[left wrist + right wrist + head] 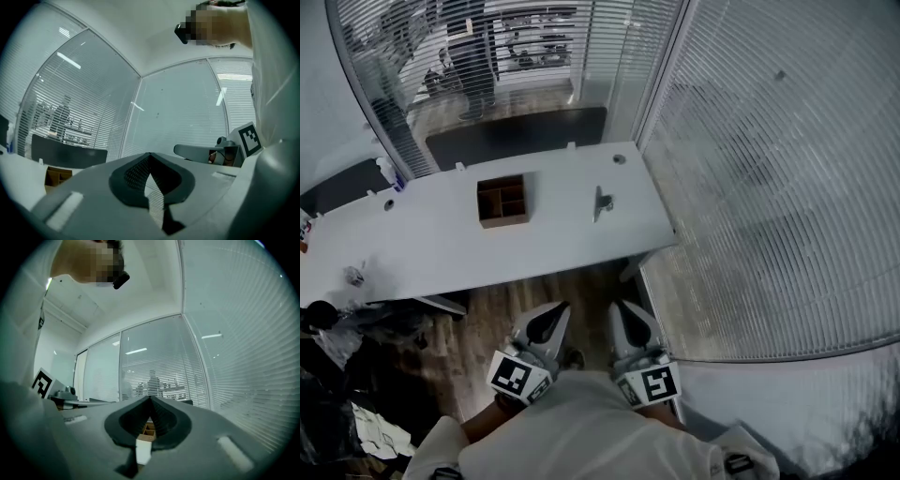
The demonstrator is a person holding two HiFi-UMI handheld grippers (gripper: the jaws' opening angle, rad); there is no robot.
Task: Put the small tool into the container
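Note:
A brown wooden container [502,201] with compartments stands on the white table [441,248]. The small dark tool [601,202] lies to its right on the same table. Both grippers are held low, close to the person's body and well short of the table. My left gripper [549,317] and right gripper [624,317] have their jaws closed tip to tip, with nothing between them. In the right gripper view the container [148,429] shows through the gap below the shut gripper [150,401]. In the left gripper view the gripper [150,157] is likewise shut, with the container [58,176] at far left.
Glass walls with blinds [769,169] close in the right side and the back. A dark panel [516,133] stands behind the table, and a person [473,56] stands beyond the glass. Small items [354,275] sit at the table's left end; clutter [356,412] lies on the floor at left.

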